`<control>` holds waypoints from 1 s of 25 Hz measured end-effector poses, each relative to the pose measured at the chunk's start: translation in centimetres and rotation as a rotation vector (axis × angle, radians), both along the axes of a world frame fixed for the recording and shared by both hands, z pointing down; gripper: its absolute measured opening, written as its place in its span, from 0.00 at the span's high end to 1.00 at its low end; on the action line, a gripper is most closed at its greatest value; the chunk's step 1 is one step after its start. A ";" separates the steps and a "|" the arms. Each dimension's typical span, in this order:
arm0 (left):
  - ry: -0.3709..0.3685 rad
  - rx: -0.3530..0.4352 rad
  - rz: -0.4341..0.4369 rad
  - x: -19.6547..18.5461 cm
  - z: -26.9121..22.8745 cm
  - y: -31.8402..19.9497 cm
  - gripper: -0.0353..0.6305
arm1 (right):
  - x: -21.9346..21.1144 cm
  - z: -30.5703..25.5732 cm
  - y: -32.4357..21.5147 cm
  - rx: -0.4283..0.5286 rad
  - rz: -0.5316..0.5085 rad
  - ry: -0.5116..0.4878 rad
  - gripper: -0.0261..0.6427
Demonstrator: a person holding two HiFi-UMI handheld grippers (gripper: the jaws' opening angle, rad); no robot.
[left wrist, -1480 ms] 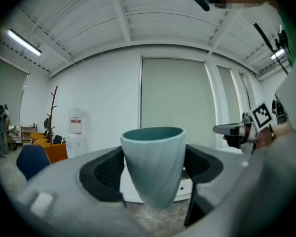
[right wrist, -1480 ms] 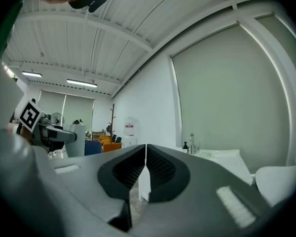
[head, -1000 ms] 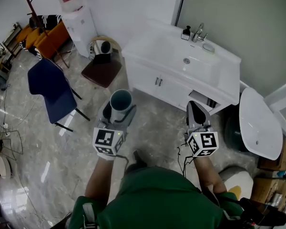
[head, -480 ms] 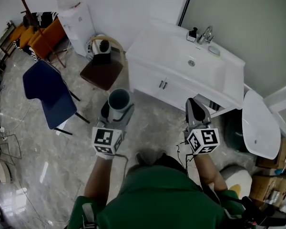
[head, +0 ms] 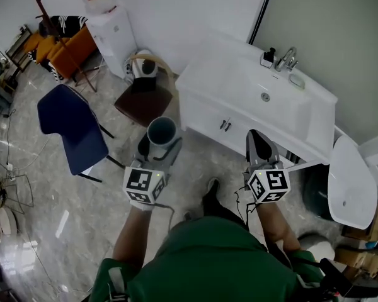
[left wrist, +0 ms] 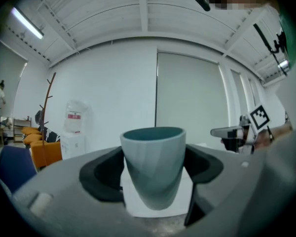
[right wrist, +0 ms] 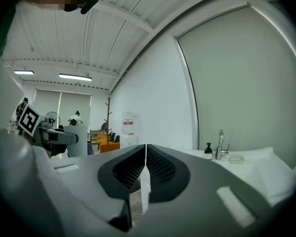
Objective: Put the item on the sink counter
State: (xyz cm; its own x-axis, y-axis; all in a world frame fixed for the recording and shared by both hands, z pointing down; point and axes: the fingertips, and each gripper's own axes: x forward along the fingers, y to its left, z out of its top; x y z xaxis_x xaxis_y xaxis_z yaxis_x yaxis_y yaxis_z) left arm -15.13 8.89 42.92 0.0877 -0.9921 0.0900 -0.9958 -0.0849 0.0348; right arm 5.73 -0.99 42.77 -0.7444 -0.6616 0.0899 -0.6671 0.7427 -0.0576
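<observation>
The teal cup [head: 161,133] is held upright between the jaws of the left gripper [left wrist: 155,171], which are spread wide and pressed against its two sides. The right gripper [right wrist: 145,168] is seen with its jaws brought together and nothing between them. The sink counter [head: 209,74] lies ahead of both grippers and to the right of the left one, well apart from the cup, so the placing is judged not yet begun. A slip is the likeliest fault: the cup narrows toward its base and looks smooth, so it could be lost downward or tipped if the gripper were tilted or jolted during the carry. The cup's base could also be struck against the counter's front edge if it were brought in too low. It could be let go over the basin [head: 259,98] instead of the flat surface, or be knocked against the faucet [head: 288,58] and the soap dispenser [head: 268,56] at the far side. How the counter lies relative to both grippers is given only by the head view. Contact of the pads with the cup's wall is shown only in the left gripper view, where the counter is largely hidden behind the cup. The meeting of the right jaws is confirmed only in the right gripper view, where the faucet is also seen ahead and to the right.
</observation>
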 end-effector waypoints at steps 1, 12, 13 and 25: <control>-0.005 0.002 -0.009 -0.5 -0.3 -0.9 0.39 | -0.6 -0.1 -1.1 -0.001 -0.011 -0.006 0.95; -0.024 -0.029 -0.043 -0.7 -1.6 -14.4 0.39 | -3.2 -0.3 -14.9 0.018 -0.070 0.012 0.95; -0.025 -0.031 -0.046 -0.7 -1.6 -15.5 0.39 | -3.3 -0.3 -15.9 0.027 -0.077 0.017 0.95; -0.061 -0.048 -0.080 -0.8 -1.5 -23.8 0.39 | -4.1 0.2 -24.4 0.033 -0.115 0.001 0.95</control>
